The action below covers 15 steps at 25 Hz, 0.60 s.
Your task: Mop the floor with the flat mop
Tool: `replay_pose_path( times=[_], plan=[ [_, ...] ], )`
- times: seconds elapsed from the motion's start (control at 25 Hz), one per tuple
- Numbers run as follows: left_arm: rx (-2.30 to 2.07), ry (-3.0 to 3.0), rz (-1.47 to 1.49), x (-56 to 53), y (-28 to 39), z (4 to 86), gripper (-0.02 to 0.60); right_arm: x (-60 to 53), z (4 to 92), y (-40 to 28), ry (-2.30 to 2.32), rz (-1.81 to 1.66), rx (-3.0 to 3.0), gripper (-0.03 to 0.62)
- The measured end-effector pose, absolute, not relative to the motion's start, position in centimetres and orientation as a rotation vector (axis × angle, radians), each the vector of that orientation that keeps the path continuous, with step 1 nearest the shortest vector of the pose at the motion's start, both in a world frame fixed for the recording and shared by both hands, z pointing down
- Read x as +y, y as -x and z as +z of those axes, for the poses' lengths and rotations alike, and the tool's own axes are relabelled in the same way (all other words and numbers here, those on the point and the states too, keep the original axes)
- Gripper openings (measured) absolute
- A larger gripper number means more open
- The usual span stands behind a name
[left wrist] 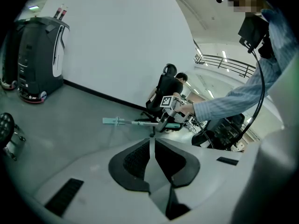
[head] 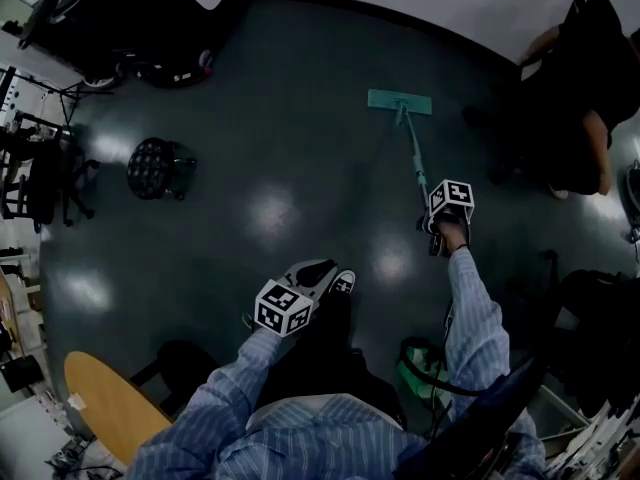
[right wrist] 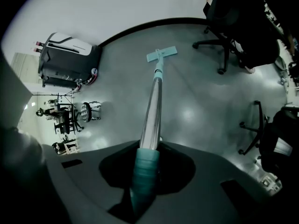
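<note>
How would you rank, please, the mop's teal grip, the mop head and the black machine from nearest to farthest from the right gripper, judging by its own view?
1. The teal grip: clamped between the right gripper's jaws.
2. The mop head: straight ahead, at the pole's far end.
3. The black machine: far left, against the wall.

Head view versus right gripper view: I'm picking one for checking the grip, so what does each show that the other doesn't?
Only the head view shows the person's striped sleeves and the wooden table. Only the right gripper view shows how the right gripper has its claw shut on the mop's teal grip. Both show the flat mop head lying on the dark floor, and the round black stool.
</note>
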<state>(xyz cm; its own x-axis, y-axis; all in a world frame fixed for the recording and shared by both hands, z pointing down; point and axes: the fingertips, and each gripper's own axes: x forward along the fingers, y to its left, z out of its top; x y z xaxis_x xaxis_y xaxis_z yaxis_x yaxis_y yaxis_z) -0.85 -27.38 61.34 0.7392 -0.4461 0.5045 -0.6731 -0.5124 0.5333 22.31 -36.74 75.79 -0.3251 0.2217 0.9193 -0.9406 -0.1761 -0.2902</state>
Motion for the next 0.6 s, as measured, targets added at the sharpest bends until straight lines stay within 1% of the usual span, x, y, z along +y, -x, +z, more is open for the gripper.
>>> replay_pose_path(
  times=[0.36,0.6],
  plan=[
    [-0.898,-2.115,0.402,-27.3,3.3,63.5,0.035,-45.9,77.2,-22.1,-1.002,1.627,-1.165,0.074],
    [-0.892,-2.115,0.389,-27.1,3.2,63.5,0.035,-46.5,76.8,-21.7,-1.021,1.628,-1.157,0.071]
  ],
)
